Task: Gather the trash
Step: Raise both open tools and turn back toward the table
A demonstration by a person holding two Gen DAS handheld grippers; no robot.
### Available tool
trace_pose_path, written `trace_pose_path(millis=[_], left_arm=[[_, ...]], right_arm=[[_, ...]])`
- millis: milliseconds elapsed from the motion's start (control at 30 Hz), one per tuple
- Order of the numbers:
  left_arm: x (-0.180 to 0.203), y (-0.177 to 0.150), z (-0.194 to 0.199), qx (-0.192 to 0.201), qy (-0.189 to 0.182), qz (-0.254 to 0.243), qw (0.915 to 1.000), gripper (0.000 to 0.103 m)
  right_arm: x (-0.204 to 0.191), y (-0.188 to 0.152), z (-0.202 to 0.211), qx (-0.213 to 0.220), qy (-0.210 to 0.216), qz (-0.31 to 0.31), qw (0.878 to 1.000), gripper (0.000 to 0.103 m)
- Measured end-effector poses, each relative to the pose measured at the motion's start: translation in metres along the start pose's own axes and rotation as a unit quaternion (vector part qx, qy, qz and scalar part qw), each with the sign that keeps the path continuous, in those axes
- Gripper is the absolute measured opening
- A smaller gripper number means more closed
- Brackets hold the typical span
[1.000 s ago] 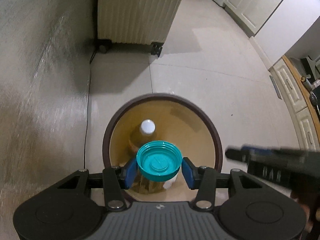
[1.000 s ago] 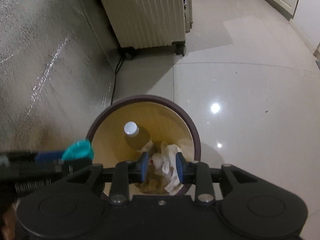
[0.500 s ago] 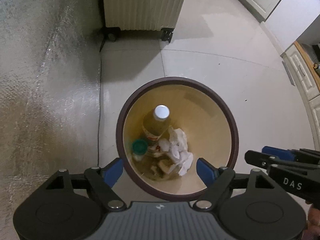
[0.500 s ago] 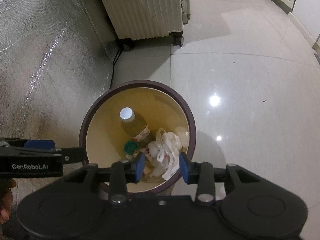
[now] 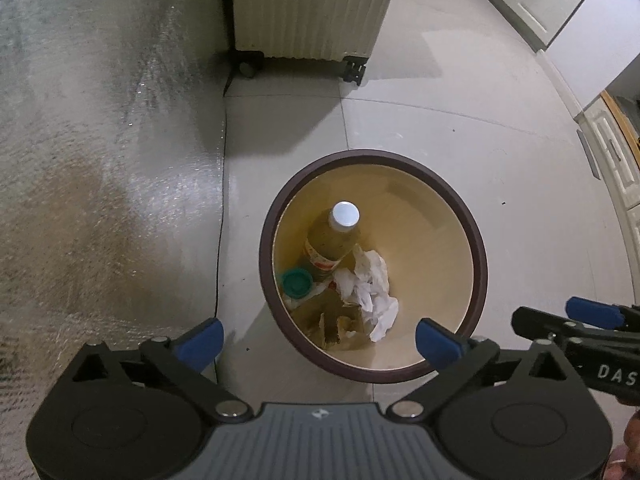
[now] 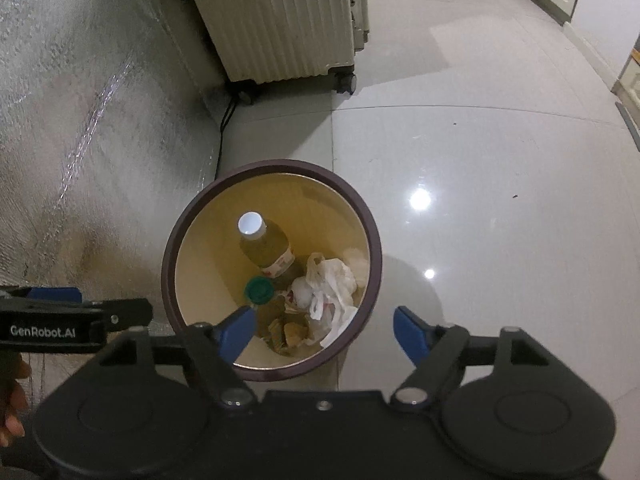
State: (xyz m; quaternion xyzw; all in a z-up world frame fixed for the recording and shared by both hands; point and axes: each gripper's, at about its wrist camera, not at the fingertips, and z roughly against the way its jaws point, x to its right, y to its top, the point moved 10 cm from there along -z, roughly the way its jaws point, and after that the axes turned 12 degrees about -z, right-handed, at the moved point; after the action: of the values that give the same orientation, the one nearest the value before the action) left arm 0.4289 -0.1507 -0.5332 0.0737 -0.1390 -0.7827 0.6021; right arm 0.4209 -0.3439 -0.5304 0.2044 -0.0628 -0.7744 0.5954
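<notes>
Trash lies gathered in the bin [image 5: 478, 264], a round dark-rimmed tub with a yellow inside that stands on the tiled floor [image 6: 480, 152] near a wheeled radiator [image 5: 312, 8]. Both hand-held grippers hang above it: the left gripper [image 5: 319, 338] and the right gripper [image 6: 323, 326] have just been opening, and each now stands spread wide with nothing between its blue pads. Counted inside: one capped bottle [image 6: 266, 250] of yellowish liquid leaning on the wall, one teal-lidded jar [image 5: 297, 281] beside it, one crumpled white plastic bag [image 6: 330, 292], and scraps of brown paper [image 6: 286, 330] too jumbled to count. The bottle looks the heaviest and stiffest piece, likely slick, best taken around its body below the cap. The jar appears light and rigid, gripped across its lid. The bag and paper would crush softly; any raised fold serves as a hold.
</notes>
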Motion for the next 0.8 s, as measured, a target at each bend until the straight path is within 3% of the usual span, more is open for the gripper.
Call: trace_pose_path(millis=[300,800], left_arm=[[-0.001,-0.013,0.018,-0.009,0.022,-0.015,0.9996,0.103],[0.007,-0.032,0.078,0.026,0.033,-0.036,0.9984,0.103]], right_arm=[[0.011,-0.007,0.024,0.013,-0.019,-0.009,1.000,0.103],[0.022,-0.029,0.083,0.038,-0.039,-0.016,0.998,0.103]])
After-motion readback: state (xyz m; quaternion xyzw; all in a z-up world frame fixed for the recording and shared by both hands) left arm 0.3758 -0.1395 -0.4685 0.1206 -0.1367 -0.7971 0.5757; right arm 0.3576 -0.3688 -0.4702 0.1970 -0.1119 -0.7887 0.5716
